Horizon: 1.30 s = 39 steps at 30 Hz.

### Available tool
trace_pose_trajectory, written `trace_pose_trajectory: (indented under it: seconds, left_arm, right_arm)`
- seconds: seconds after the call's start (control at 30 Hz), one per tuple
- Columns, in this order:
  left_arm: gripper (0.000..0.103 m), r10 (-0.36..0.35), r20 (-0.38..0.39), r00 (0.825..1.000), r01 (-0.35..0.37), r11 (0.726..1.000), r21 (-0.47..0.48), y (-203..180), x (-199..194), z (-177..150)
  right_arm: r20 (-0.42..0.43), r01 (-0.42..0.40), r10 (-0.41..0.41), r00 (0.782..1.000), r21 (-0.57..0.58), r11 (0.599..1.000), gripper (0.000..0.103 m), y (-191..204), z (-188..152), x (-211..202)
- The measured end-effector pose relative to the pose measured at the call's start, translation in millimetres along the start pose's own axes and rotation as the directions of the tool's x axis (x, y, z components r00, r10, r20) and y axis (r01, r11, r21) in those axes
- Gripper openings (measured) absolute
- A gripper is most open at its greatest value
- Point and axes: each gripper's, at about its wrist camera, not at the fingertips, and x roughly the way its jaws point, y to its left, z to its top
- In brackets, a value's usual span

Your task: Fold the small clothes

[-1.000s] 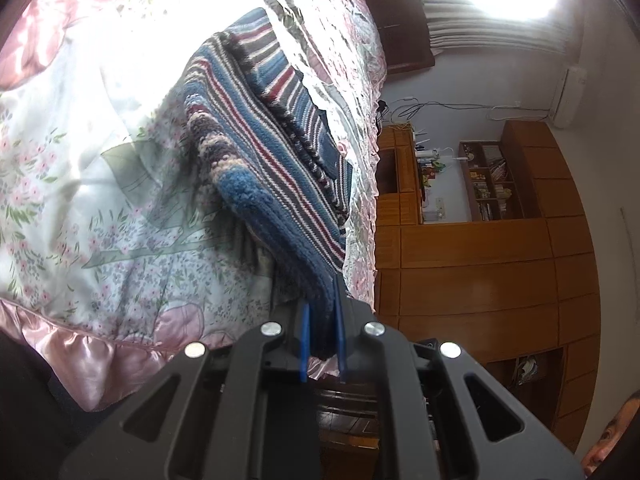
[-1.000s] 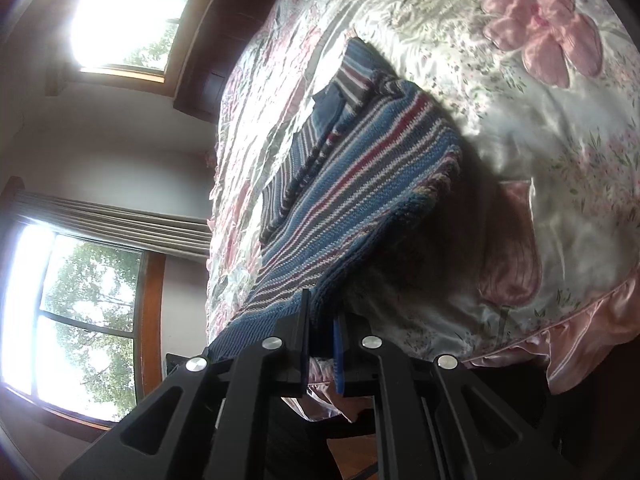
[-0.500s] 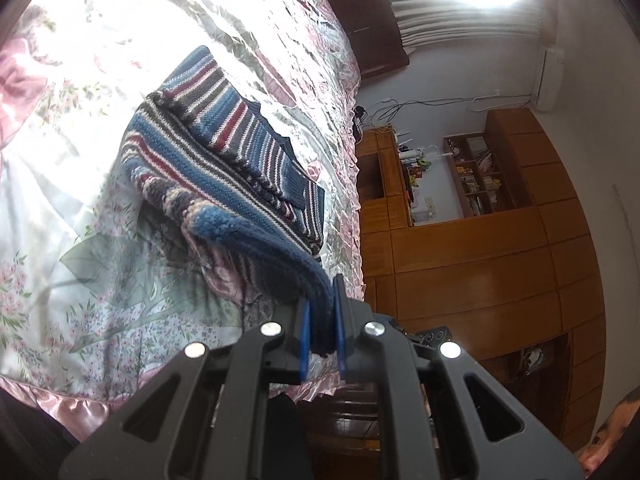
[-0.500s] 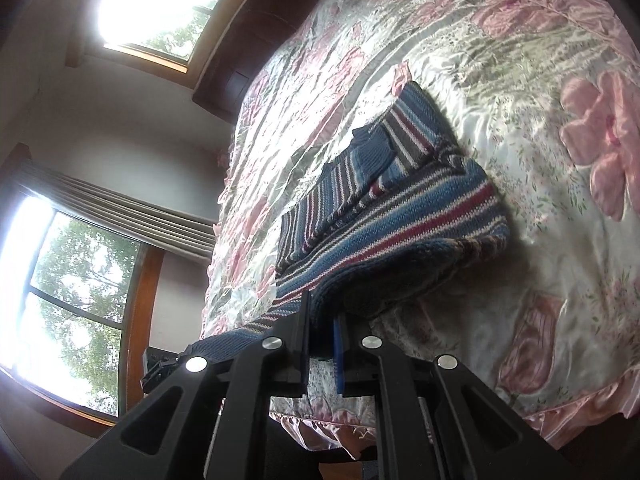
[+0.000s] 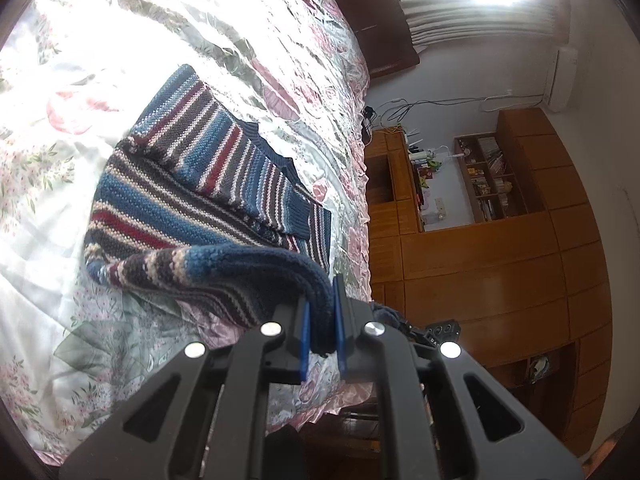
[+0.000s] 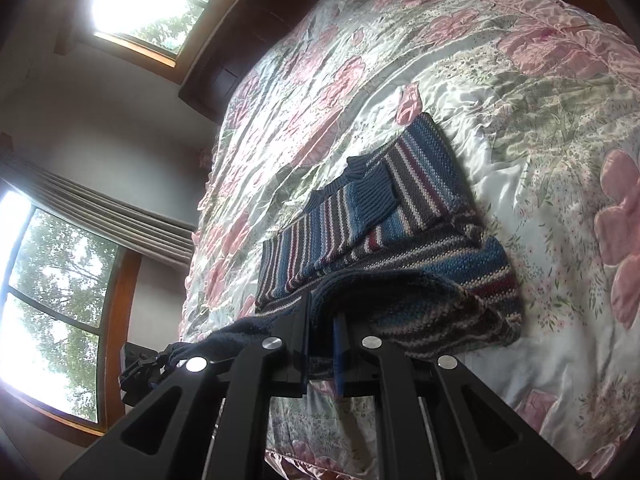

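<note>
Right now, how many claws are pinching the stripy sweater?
2. The left claw pinches the stripy sweater at its near edge, and the right claw pinches that near edge further along. The rest lies on the flowery bedspread.

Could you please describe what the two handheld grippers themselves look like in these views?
Both the left gripper and right gripper are matte black angular frames with triangular cut-outs, four round silver bolt heads each, and thin blue pads lining the fingers.

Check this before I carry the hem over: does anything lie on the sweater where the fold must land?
Nothing visible does. Both the left gripper and the right gripper pinch the sweater's near edge; only its own folded sleeve lies there.
</note>
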Motion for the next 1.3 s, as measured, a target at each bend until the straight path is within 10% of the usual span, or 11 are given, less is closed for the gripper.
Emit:
trace_pose_trajectory:
  seconds: [1.03, 1.2, 1.3]
  left_arm:
    - [0.013, 0.246, -0.137, 0.960, -0.253, 0.967, -0.038, 102, 141, 133]
    - [0.021, 0.233, -0.141, 0.962, -0.240, 0.970, -0.037, 102, 143, 140]
    - [0.048, 0.241, -0.104, 0.965, -0.243, 0.970, -0.008, 90, 135, 143]
  right_arm:
    - [-0.186, 0.153, -0.139, 0.973, 0.066, 0.986, 0.012, -86, 103, 158]
    - [-0.214, 0.116, -0.098, 0.972, 0.074, 0.990, 0.028, -89, 110, 163]
    - [-0.203, 0.078, -0.064, 0.977, 0.064, 0.995, 0.049, -81, 117, 155]
